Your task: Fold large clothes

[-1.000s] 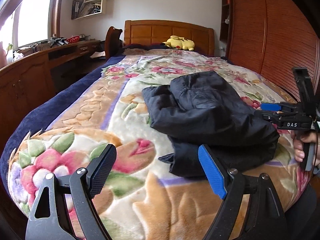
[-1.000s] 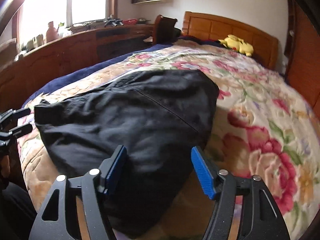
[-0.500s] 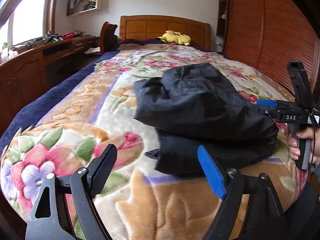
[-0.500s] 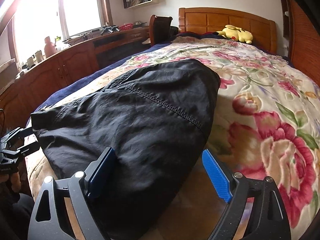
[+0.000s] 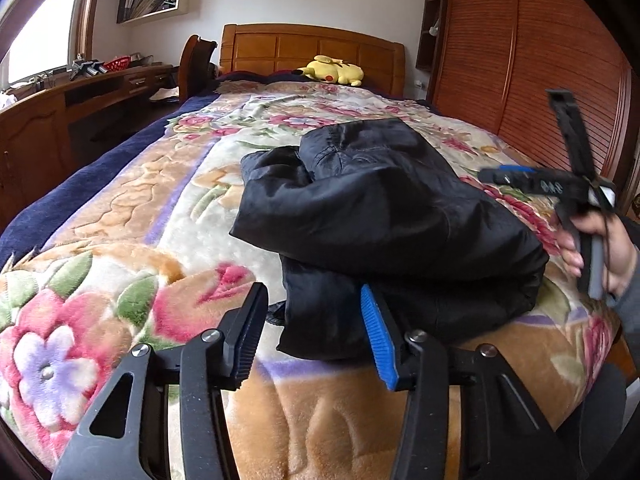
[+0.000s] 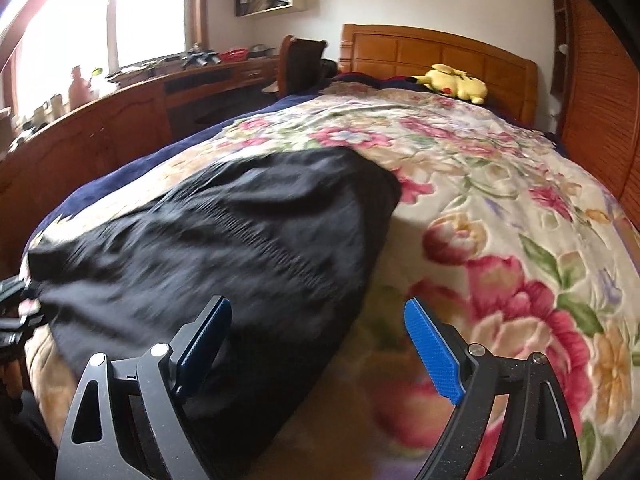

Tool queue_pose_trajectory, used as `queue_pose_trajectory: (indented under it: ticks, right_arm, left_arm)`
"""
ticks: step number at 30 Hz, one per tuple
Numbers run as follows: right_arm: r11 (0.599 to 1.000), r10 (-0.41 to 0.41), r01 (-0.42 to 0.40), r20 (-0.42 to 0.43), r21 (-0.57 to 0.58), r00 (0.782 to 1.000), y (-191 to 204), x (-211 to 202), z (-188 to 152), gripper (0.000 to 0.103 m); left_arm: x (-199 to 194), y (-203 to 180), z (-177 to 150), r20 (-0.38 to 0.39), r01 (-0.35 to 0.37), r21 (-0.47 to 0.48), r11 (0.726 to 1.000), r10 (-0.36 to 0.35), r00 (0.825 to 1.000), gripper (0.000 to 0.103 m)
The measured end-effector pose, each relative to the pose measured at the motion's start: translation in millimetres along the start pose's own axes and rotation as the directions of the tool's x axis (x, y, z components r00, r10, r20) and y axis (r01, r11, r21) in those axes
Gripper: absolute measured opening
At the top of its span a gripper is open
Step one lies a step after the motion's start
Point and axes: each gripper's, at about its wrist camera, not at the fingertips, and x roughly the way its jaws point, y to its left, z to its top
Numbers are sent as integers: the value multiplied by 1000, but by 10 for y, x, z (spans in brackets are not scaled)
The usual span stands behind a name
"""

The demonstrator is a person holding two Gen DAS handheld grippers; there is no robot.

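Note:
A black garment (image 5: 380,216) lies folded in layers on the floral bedspread (image 5: 160,208), near the bed's foot. My left gripper (image 5: 314,330) is open and empty, just in front of the garment's near left corner. My right gripper (image 6: 316,346) is open and empty, over the garment's near right edge (image 6: 224,248). The right gripper also shows in the left wrist view (image 5: 540,184), held in a hand above the garment's right side.
A yellow plush toy (image 5: 334,71) lies by the wooden headboard (image 5: 312,50). A wooden desk (image 5: 60,120) with clutter runs along the left, with a chair (image 5: 196,64) beside it. A wooden wardrobe (image 5: 540,68) stands on the right.
Both grippers stayed open. The left gripper moved closer to the garment's near corner. The right gripper drew back and rose slightly, with its view blurred by motion.

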Motion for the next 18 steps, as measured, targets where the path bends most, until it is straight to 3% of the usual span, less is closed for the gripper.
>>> queue_pose_trajectory:
  ticks: [15, 18]
  right_arm:
    - [998, -11, 16, -68, 61, 998, -310, 1295, 608, 92]
    - [995, 35, -25, -105, 92, 994, -352, 1539, 652, 94]
  left_arm:
    - [56, 42, -10, -9, 14, 20, 1000, -14, 1000, 49]
    - [77, 43, -5, -16, 13, 18, 1000, -13, 1000, 49]
